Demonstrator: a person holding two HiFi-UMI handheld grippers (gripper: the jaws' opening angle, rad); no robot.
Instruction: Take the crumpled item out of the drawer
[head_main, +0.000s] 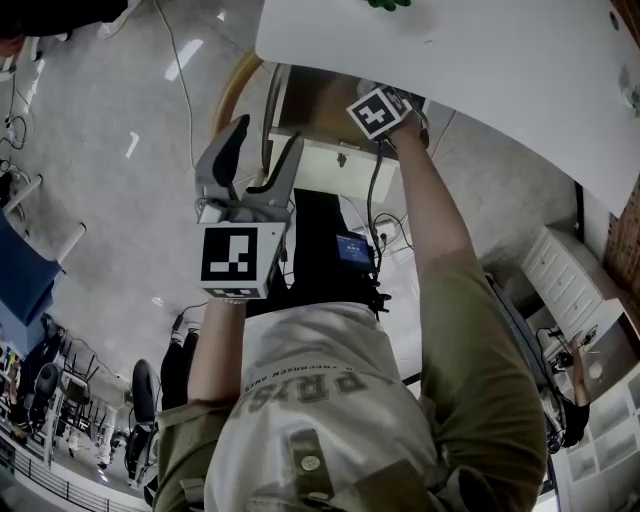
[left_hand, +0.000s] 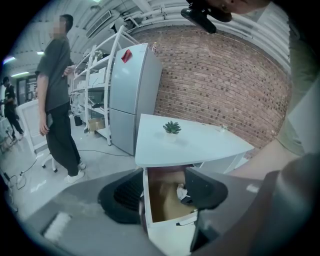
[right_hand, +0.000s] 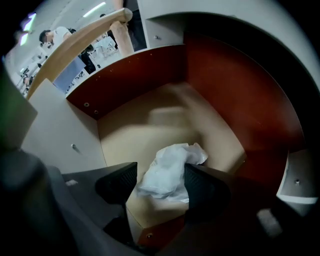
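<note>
The crumpled item (right_hand: 169, 170) is a wad of white paper on the pale floor of the open drawer (right_hand: 150, 125), near its front right corner. My right gripper (right_hand: 161, 184) is down inside the drawer, open, one jaw on each side of the wad. The right jaw is against the paper and the left one stands a little apart. In the head view only its marker cube (head_main: 380, 110) shows at the drawer (head_main: 312, 160). My left gripper (head_main: 258, 150) is held back above the floor, open and empty. Its view looks down at the drawer (left_hand: 165, 200) and the wad (left_hand: 180, 191).
The drawer hangs under a white table (head_main: 450, 70) with a small potted plant (left_hand: 172, 128) on top. A grey fridge (left_hand: 132, 95) and shelves stand behind, and a person (left_hand: 57, 95) stands at the left. Cables lie on the floor, and a white cabinet (head_main: 565, 280) is at the right.
</note>
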